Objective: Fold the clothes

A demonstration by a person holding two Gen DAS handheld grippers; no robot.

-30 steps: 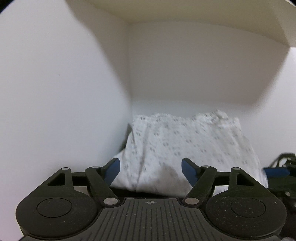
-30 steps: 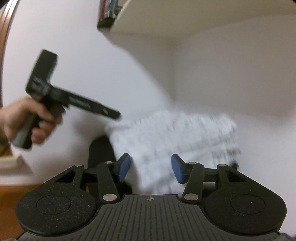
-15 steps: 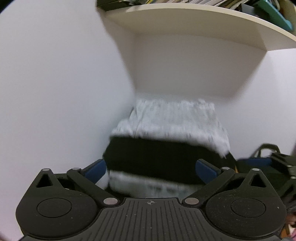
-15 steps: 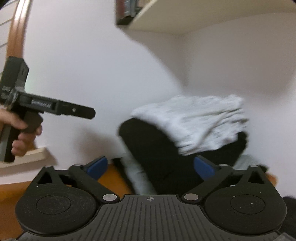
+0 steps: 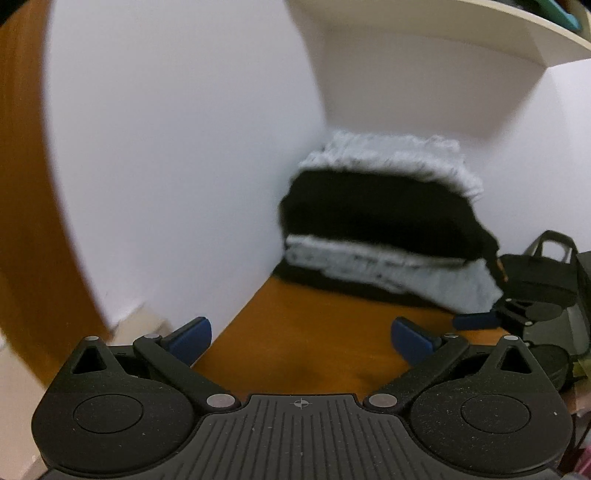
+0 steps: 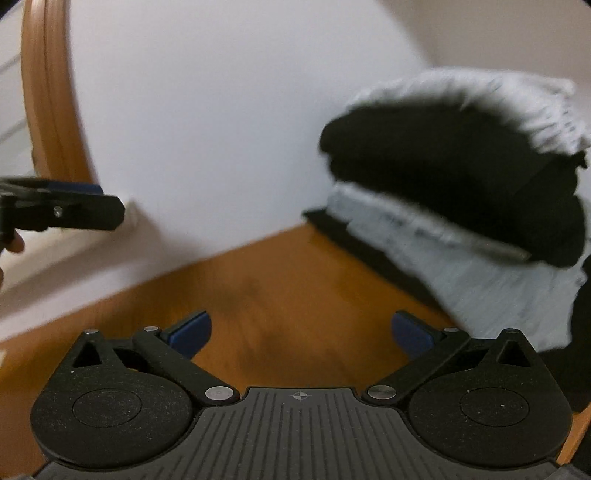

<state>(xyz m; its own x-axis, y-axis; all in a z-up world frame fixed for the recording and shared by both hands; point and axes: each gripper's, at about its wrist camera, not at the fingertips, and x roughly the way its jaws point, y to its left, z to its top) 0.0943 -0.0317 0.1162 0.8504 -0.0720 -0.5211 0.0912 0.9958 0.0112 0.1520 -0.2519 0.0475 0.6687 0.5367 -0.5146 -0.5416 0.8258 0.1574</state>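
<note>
A stack of folded clothes (image 5: 376,214) sits in the corner on the orange wooden table (image 5: 314,332). A white patterned garment (image 5: 391,155) lies on top, over a black one, with a light grey one (image 6: 480,280) beneath. My left gripper (image 5: 301,336) hangs open and empty over bare table, well short of the stack. My right gripper (image 6: 301,332) is also open wide and empty, the stack ahead to its right. The left gripper's finger (image 6: 74,208) shows at the left edge of the right wrist view, with part of a hand (image 6: 11,243).
White walls meet behind the stack, under a shelf (image 5: 480,33). A dark bag with a handle (image 5: 543,266) stands right of the stack. A wooden frame (image 6: 48,92) and a pale ledge (image 6: 74,254) are at the left.
Both grippers have drawn back from the stack and sunk lower, their jaws spreading wider. The white patterned garment stays on top of the stack, and the orange tabletop has come into view.
</note>
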